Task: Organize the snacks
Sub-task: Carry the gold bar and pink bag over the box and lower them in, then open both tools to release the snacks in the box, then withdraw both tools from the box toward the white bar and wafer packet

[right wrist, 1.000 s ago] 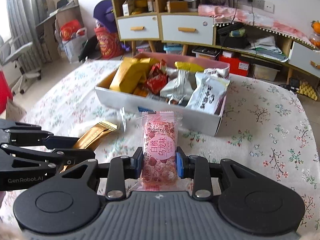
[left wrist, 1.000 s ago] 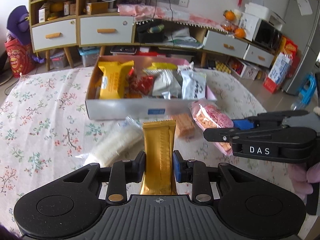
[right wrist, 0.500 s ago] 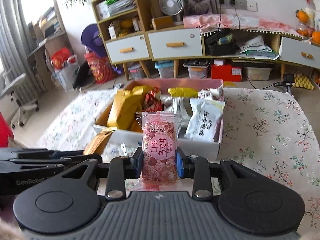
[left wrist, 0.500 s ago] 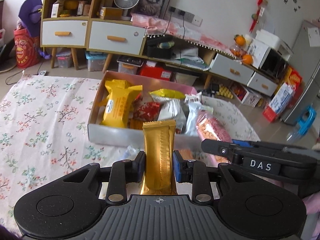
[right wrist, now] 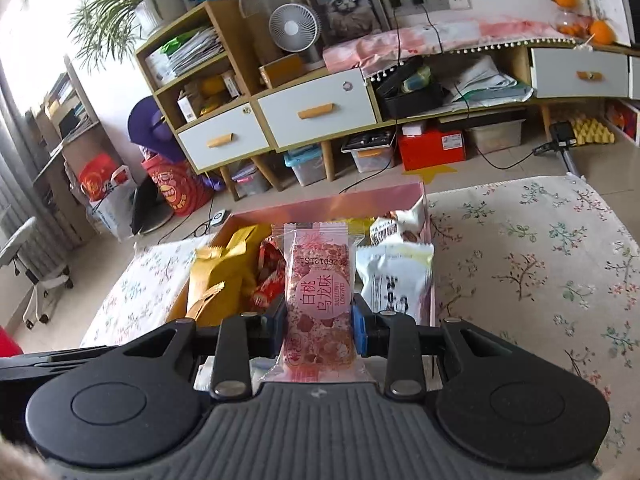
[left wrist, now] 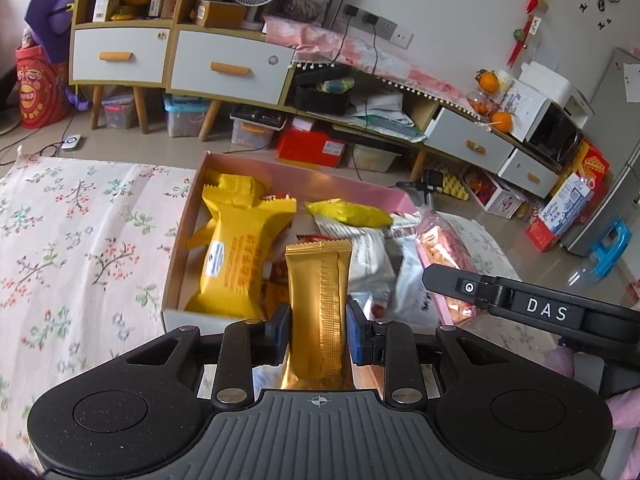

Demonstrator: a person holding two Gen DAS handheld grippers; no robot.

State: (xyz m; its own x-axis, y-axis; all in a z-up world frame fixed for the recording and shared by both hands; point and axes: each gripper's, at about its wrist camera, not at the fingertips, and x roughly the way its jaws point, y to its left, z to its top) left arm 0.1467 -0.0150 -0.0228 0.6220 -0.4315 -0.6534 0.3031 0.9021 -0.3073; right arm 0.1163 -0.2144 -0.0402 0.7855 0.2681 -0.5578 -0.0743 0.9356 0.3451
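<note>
Both hand-held grippers have advanced toward the open box since the earlier frames; the box now fills the centre of each wrist view, and the loose packets seen earlier on the cloth in front of it are out of view.

Left hand-held gripper point(left wrist: 319, 336): clamped on a gold foil stick-shaped snack packet point(left wrist: 319, 304), held upright between the two pads. The packet's crimped top edge stands in front of the box interior.

Right hand-held gripper point(right wrist: 319, 330): clamped on a pink clear-film snack bar with a round pink label point(right wrist: 319, 300), also upright. In the left wrist view this hand-held gripper enters from the right, its bar tilted over the box's right end.

Beyond both: a shallow rectangular cardboard box, white outside and pink inside point(left wrist: 340, 178), rests on the bench covered by a white floral cloth point(left wrist: 72, 240). The box holds a large yellow pillow packet point(left wrist: 236, 256) at the left end, a small red wrapper point(right wrist: 268, 276) beside it, a yellow-green packet point(left wrist: 348, 213) toward the far wall, and white-and-silver packets point(right wrist: 394, 276) at the right end.

Behind the bench, on the floor, stands a wooden cabinet with white drawers point(left wrist: 228, 66).
</note>
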